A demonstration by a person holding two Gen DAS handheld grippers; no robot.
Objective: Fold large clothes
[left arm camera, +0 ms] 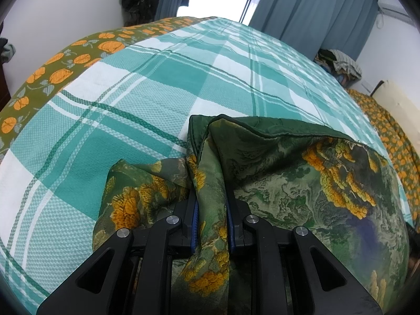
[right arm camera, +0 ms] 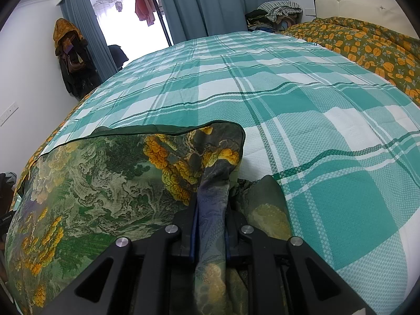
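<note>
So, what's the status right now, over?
Left gripper and right gripper both clamped on green patterned garment. Garment hanging between them above plaid bedspread. Nothing in the way.

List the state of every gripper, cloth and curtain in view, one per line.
left gripper: shut on the green printed garment.
right gripper: shut on the same garment.
green printed garment: bunched, held stretched between both grippers over the bed.
checked bedspread: spread flat.
blue curtains: drawn apart.
</note>
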